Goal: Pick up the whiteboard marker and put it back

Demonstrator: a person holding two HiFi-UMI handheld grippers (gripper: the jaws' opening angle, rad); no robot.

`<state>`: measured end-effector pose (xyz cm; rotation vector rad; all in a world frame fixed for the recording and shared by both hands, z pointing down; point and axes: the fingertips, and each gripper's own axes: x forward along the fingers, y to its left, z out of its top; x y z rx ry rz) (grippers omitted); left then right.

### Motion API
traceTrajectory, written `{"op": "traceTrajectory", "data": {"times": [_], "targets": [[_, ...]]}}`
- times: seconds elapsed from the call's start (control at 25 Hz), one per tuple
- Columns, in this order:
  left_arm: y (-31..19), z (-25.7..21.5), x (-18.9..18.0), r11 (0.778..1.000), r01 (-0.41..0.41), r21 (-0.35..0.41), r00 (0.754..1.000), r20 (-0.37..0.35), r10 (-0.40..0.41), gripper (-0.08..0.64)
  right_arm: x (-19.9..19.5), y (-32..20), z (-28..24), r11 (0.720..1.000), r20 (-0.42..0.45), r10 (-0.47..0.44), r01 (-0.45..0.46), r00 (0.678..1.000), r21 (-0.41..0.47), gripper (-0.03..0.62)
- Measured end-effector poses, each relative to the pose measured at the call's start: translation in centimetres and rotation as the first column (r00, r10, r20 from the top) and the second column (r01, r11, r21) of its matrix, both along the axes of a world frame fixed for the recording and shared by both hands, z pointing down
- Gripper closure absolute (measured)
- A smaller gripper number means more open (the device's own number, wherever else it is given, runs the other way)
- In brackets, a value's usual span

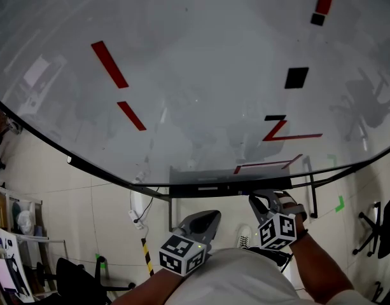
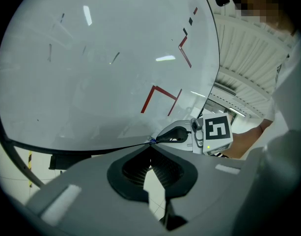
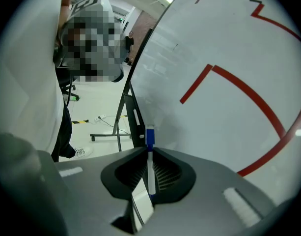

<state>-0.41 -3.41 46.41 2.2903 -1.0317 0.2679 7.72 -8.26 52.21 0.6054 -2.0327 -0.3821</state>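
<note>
One whiteboard marker (image 3: 150, 136) in right gripper (image 3: 149, 149), left gripper (image 2: 151, 144) closed

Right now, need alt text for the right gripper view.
The right tongs are shut on a white whiteboard marker with a blue cap, cap end pointing away from the camera. Beyond it a whiteboard with red lines fills the right side; its stand and the floor show at left.

Marker (image 3: 149, 157) in right gripper (image 3: 146, 150), before whiteboard (image 3: 229, 48)
</note>
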Motion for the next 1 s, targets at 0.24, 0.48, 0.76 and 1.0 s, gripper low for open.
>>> {"op": "traceTrajectory", "data": {"times": [0.24, 0.48, 0.76, 1.0], "targets": [[0.0, 0.0, 0.1, 1.000, -0.001, 0.001, 1.000, -0.004, 0.001, 0.543, 0.1, -0.6, 1.5, 0.997, -0.124, -0.060, 0.065, 0.991, 0.042, 0.558], [0.1, 0.0, 0.1, 1.000, -0.004, 0.000, 1.000, -0.014, 0.004, 0.543, 0.5, -1.1, 3.3, 0.996, -0.178, -0.057, 0.067, 0.982, 0.053, 0.558], [0.2, 0.2, 0.1, 1.000, -0.006, 0.002, 1.000, 0.004, 0.006, 0.543, 0.3, -1.5, 4.5, 0.991, -0.244, -0.075, 0.099, 0.967, 0.089, 0.558], [0.3, 0.1, 0.2, 1.000, -0.010, 0.006, 1.000, 0.002, 0.010, 0.543, 0.5, -2.1, 4.4, 0.990, -0.277, -0.067, 0.098, 0.959, 0.101, 0.558]]}}
